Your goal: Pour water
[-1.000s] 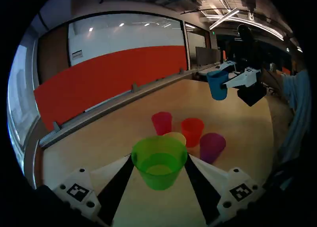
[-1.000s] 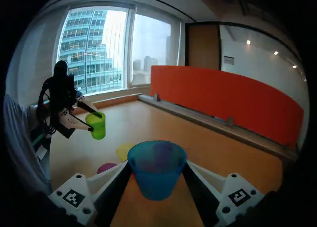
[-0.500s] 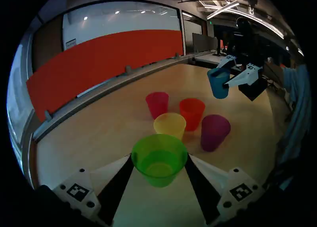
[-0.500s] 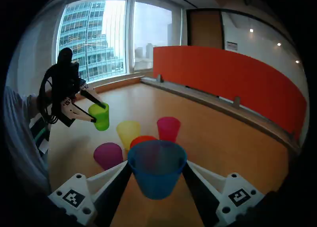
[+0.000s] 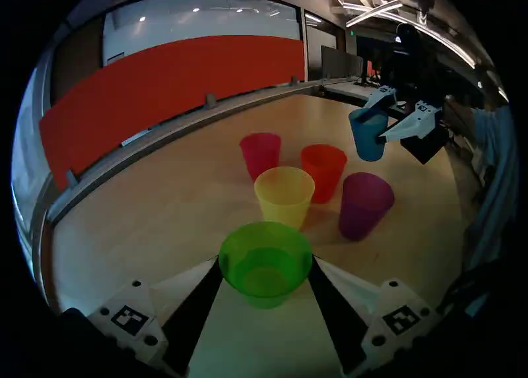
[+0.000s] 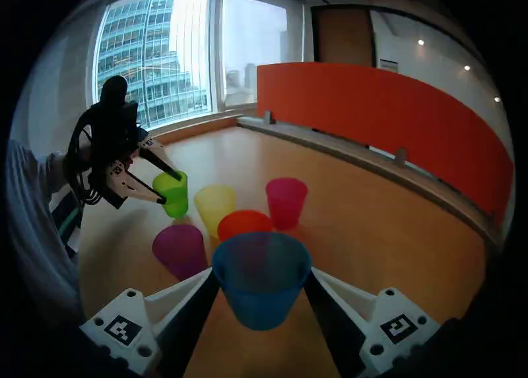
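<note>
Table (image 5: 165, 200): yellow cup (image 5: 284, 196) apparently between green cup (image 5: 265, 264), blue cup (image 5: 367, 134).

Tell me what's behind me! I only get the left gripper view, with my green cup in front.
Observer: Behind your left tool and green cup is a big window, with tall glass towers outside.
Operator: Wow! Who's holding my tool?
Observer: A person's arm in a pale sleeve. Black cables loop beside the handle.
Operator: Can you peek inside the blue cup?
Observer: Yes, the right gripper view looks down into the blue cup, and the red cup stands just past its rim. I can't tell whether it holds water.
</note>
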Available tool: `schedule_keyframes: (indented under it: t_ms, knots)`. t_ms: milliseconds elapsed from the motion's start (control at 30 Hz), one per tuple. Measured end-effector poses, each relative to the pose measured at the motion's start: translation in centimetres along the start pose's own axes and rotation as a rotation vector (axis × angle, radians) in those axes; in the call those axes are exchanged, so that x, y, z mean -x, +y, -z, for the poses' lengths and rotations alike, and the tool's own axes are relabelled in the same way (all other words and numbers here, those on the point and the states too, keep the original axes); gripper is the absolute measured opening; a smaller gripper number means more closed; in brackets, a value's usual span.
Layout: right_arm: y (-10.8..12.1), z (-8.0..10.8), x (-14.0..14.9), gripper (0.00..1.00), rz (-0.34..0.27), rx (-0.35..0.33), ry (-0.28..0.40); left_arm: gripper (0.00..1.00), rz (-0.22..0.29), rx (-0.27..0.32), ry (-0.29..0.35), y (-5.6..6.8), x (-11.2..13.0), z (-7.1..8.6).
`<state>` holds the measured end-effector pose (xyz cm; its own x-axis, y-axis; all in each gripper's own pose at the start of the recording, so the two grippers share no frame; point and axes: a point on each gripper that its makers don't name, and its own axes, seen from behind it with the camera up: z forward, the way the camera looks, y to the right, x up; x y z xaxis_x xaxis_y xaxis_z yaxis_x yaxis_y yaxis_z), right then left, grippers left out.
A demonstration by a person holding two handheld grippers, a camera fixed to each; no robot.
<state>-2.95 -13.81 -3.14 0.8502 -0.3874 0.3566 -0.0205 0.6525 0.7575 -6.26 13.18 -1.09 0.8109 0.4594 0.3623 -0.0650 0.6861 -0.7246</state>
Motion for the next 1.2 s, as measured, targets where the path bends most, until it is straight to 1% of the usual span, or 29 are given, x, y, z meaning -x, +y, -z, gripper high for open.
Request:
schedule_keyframes:
  t_ms: [267,567,667,800,867,933,1067,1200]
  knots:
    - [-0.2,-0.4,0.3,0.89,0.0,0.0,-0.01,0.87,0.003,0.003,-0.011,-0.3,0.8,-0.4]
    - [-0.2,-0.5,0.1,0.89,0.0,0.003,-0.005,0.87,-0.004,0.005,-0.017,-0.1,1.2,-0.5]
    - [-0.3,-0.5,0.1,0.89,0.002,0.003,-0.005,0.88,0.0,0.005,-0.02,-0.1,1.5,-0.3]
    - [-0.5,-0.6,0.2,0.89,0.006,0.002,-0.007,0.88,0.02,0.005,-0.035,-0.2,2.1,-0.2]
    - [-0.6,-0.7,0.3,0.89,0.007,0.002,-0.008,0.91,0.032,0.009,-0.046,-0.1,2.5,-0.3]
    - [-0.6,-0.8,0.4,0.89,0.007,0.001,-0.01,0.97,0.033,0.01,-0.051,-0.1,2.7,-0.3]
    - [-0.8,-0.9,0.6,0.89,0.006,-0.001,-0.013,0.97,0.026,0.003,-0.058,-0.2,3.0,0.0]
    - [-0.9,-1.2,1.0,0.89,0.006,-0.003,-0.019,0.97,0.027,-0.005,-0.057,-0.3,3.0,0.6]
